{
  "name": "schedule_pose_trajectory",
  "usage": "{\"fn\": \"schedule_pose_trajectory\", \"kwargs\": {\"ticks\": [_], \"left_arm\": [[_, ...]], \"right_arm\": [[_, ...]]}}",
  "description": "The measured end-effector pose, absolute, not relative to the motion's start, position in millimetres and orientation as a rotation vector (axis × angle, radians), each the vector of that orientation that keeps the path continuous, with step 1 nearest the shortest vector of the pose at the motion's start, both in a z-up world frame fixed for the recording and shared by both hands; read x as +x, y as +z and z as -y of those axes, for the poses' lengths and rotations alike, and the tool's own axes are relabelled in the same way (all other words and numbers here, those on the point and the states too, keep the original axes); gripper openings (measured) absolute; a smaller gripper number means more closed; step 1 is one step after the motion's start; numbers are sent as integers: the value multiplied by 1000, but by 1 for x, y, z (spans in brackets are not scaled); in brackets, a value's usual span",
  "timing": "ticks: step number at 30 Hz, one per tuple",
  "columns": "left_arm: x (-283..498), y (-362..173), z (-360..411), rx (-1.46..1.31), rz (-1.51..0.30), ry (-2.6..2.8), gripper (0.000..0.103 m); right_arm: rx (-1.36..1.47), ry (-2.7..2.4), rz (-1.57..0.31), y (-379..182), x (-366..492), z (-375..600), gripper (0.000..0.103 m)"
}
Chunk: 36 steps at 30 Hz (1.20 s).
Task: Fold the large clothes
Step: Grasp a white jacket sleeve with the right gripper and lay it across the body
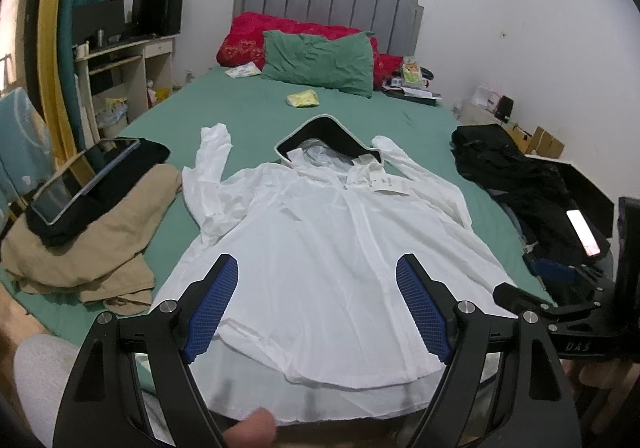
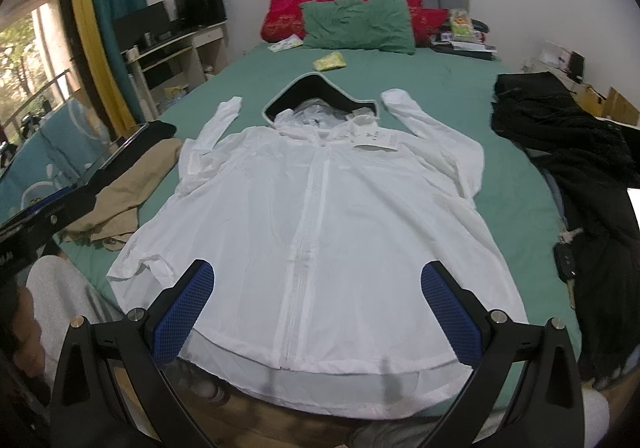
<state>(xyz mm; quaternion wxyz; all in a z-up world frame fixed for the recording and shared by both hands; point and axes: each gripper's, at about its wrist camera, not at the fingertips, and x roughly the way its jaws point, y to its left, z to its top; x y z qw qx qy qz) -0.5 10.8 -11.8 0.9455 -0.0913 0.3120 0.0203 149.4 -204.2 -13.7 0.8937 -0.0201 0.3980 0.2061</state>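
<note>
A green-sheeted bed (image 2: 460, 96) is shown filling both frames, with a white hooded jacket (image 2: 320, 216) laid flat, front up and zipped, across the centre and lower half; its hem overhangs the near edge at the bottom. The hood (image 2: 320, 96) is seen above centre, the sleeves angled toward the upper left and upper right of the garment. A beige and black pile (image 1: 92, 232) bearing a tablet (image 1: 86, 180) is placed at the left, dark clothes (image 2: 568, 152) at the right. The left gripper (image 1: 316, 308) and right gripper (image 2: 316, 312) are held above the hem at the lower centre, jaws spread wide, nothing clasped. Folding is judged not yet begun. A likely fault: the thin, slippery fabric may be pinched in one layer only, so that the front is lifted from the back and the fold is skewed; the overhanging hem may also be dragged off the bed.
</note>
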Motion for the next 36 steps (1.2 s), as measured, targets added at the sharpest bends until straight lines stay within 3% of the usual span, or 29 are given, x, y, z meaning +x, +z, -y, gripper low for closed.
{"fn": "schedule_pose_trajectory", "kwargs": {"ticks": [9, 13, 14, 20, 24, 25, 26, 28, 36], "left_arm": [[90, -72, -28, -198, -827, -58, 84], [140, -91, -39, -223, -842, -43, 84], [156, -98, -44, -235, -852, -38, 84], [238, -141, -60, -114, -953, 35, 84], [267, -160, -70, -114, -1034, 111, 84], [271, -163, -74, -131, -1041, 134, 84], [272, -164, -76, -159, -1043, 141, 84], [269, -164, -79, -206, -1035, 145, 84], [238, -118, -51, -200, -976, 112, 84]], "right_arm": [[-86, 415, -814, -31, 255, 231, 98], [-97, 424, -860, -53, 344, 238, 62], [-109, 421, -868, -59, 364, 236, 59], [-157, 405, -971, -127, 527, 212, 59], [-102, 377, -1079, -175, 593, 214, 59], [-109, 387, -1042, -174, 595, 214, 50], [-147, 384, -1033, -173, 595, 214, 30], [-154, 400, -1013, -167, 590, 218, 3], [-54, 545, -857, -84, 505, 259, 3]]}}
